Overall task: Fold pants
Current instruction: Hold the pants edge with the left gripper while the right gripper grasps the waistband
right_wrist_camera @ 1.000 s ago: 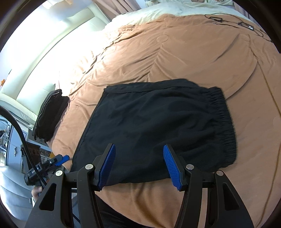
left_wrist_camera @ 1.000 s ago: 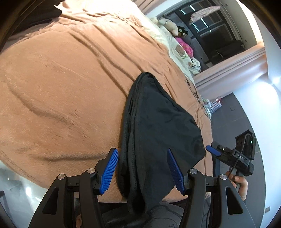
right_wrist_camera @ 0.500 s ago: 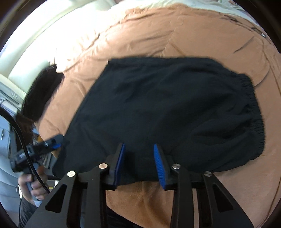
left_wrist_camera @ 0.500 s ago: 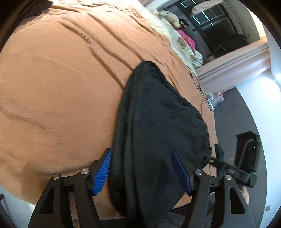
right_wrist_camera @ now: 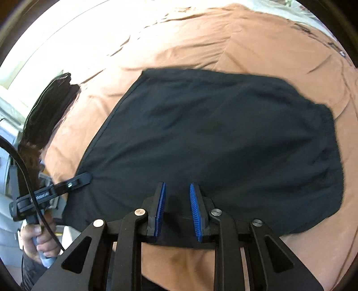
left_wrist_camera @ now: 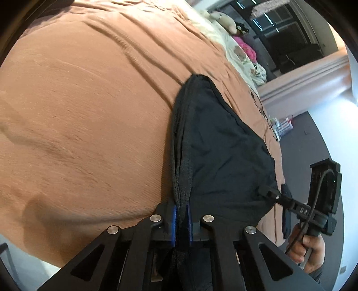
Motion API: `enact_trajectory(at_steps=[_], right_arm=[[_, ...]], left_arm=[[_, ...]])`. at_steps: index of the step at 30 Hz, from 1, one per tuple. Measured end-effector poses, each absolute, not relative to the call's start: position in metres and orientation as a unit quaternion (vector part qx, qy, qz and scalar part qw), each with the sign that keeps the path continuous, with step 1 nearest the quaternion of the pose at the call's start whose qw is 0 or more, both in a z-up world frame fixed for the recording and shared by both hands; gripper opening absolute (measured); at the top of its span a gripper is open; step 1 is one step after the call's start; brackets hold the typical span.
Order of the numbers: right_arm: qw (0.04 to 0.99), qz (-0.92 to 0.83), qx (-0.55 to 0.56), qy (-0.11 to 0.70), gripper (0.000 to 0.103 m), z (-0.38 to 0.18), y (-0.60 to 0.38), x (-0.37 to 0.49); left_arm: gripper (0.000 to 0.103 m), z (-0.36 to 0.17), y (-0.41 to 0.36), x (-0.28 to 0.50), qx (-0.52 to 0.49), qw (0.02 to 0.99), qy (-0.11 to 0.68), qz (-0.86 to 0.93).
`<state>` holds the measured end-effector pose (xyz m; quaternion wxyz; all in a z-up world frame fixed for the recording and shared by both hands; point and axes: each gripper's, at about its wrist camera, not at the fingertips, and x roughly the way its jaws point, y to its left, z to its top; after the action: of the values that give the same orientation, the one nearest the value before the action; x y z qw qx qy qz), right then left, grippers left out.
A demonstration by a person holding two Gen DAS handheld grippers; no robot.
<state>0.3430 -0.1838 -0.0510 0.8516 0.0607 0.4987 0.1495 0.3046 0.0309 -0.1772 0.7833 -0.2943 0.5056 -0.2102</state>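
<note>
Black pants [right_wrist_camera: 212, 134] lie flat across a brown blanket [left_wrist_camera: 78, 112]. In the left wrist view the pants [left_wrist_camera: 223, 161] run away from me, gathered edge at the left. My left gripper [left_wrist_camera: 180, 208] is shut on that near edge, fabric pinched between the blue pads. The right wrist view shows the left gripper [right_wrist_camera: 76, 181] at the pants' left corner. My right gripper [right_wrist_camera: 176, 188] sits low over the pants' near hem. Its jaws are closing, with a narrow gap and dark fabric between them; the pads do not visibly press. The right gripper [left_wrist_camera: 266, 191] also shows at the pants' far corner.
A second dark folded garment [right_wrist_camera: 49, 107] lies at the blanket's left side. Soft toys [left_wrist_camera: 226, 19] and pale bedding sit at the head of the bed. A thin cable [right_wrist_camera: 335, 47] crosses the blanket far right. A person's hand [left_wrist_camera: 308, 250] grips the right handle beside the grey floor.
My left gripper has closed from wide open onto the pants' edge. My right gripper has come down closer to the near hem, and its jaws have narrowed a lot.
</note>
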Motion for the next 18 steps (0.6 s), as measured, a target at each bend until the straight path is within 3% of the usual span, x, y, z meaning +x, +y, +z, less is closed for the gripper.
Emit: enact_trajectory(at_steps=[18], right_arm=[[0.853,0.086,0.039,0.513,0.020,-0.083,-0.159,0.457]], left_arm=[[0.012,-0.182,0.034,0.306,-0.338,0.765,0.511,-0.201]])
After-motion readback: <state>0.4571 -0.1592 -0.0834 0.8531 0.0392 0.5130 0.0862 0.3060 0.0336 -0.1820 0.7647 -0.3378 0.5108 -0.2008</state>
